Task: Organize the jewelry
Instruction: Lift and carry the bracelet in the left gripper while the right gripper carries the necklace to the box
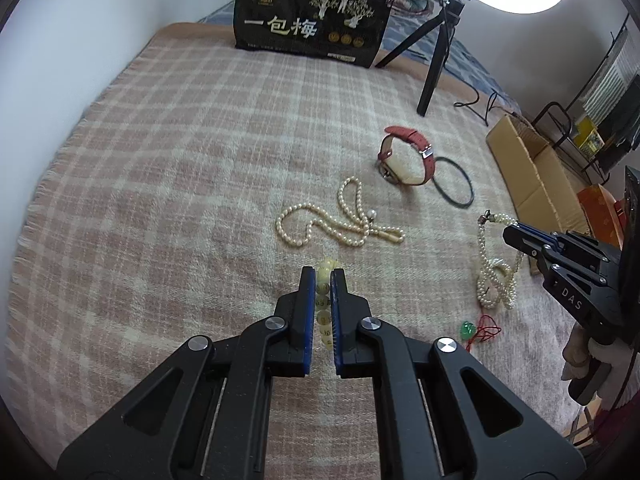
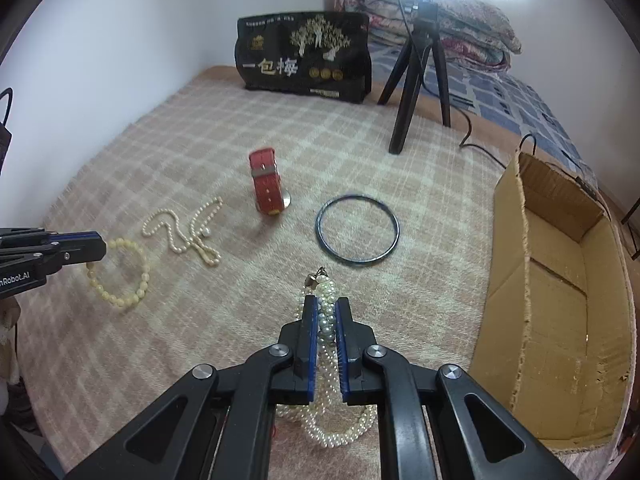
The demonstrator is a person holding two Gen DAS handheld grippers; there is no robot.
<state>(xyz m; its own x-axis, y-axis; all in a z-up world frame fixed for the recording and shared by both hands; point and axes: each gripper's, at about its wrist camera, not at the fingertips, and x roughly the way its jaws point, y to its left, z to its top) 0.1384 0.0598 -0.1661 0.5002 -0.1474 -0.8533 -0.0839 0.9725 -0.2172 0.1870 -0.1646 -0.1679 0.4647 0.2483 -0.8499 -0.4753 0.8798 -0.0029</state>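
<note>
The left gripper point(image 1: 323, 280) clenched a pale yellow bead bracelet point(image 2: 120, 272); the right gripper point(image 2: 327, 308) clenched a multi-strand pearl necklace point(image 2: 326, 320) above the checked blanket point(image 1: 180, 160), near the open cardboard box point(image 2: 560, 300).

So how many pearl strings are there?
2: one loose pearl necklace on the blanket, one pearl strand gripped by the right gripper. None seem hidden.
</note>
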